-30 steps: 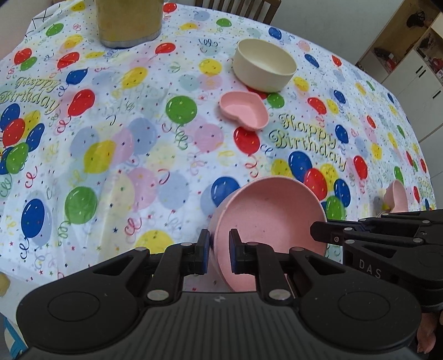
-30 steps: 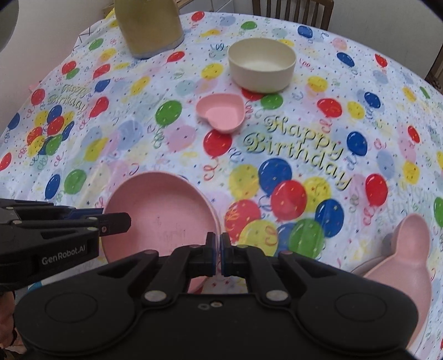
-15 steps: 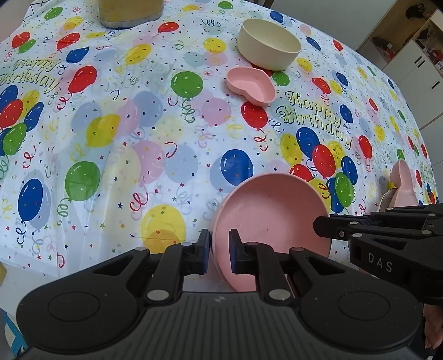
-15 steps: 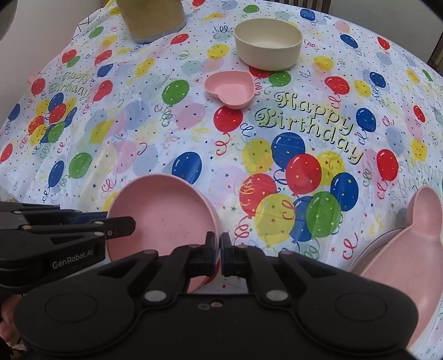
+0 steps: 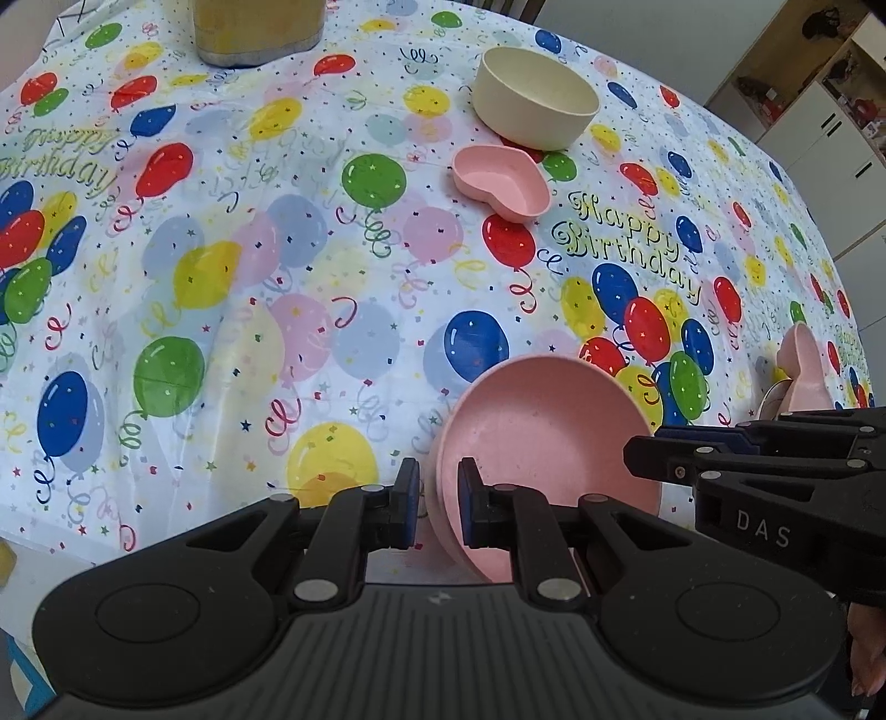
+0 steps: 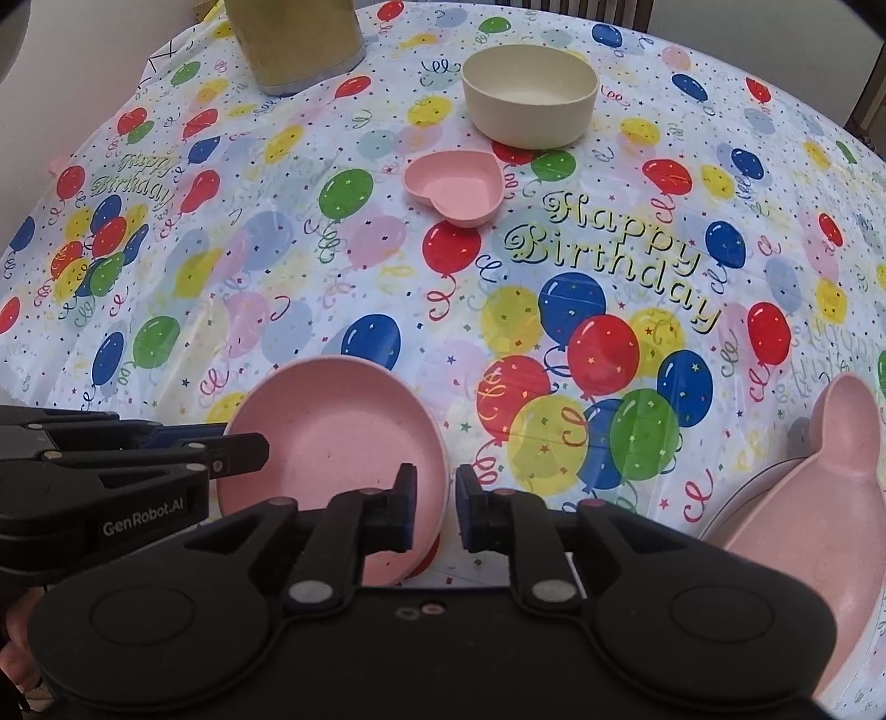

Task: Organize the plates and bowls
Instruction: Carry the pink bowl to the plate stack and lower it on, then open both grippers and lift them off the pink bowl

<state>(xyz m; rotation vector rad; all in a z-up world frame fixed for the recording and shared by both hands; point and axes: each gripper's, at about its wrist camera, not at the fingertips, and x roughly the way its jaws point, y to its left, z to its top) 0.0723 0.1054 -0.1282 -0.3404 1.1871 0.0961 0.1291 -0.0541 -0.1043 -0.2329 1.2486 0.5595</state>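
A round pink bowl point(image 5: 545, 426) sits near the table's front edge, also in the right wrist view point(image 6: 332, 426). My left gripper point(image 5: 434, 501) straddles its left rim with a gap at each pad, so it is open. My right gripper point(image 6: 434, 504) straddles the bowl's right rim and is open too. A pink heart-shaped dish point(image 5: 501, 180) and a cream bowl point(image 5: 534, 97) stand at the far middle; both show in the right wrist view, the dish point(image 6: 454, 185) and the cream bowl point(image 6: 529, 94).
A tan cylindrical container point(image 5: 257, 25) stands at the far left. A pink mouse-eared plate point(image 6: 814, 493) lies at the right front, over a white plate edge point(image 6: 736, 498). The table carries a balloon-print cloth point(image 5: 221, 249). Cabinets point(image 5: 819, 122) stand beyond the right side.
My right gripper has opened from shut on the bowl's rim. The pink bowl has come down toward the table. My left gripper's jaws have widened slightly.
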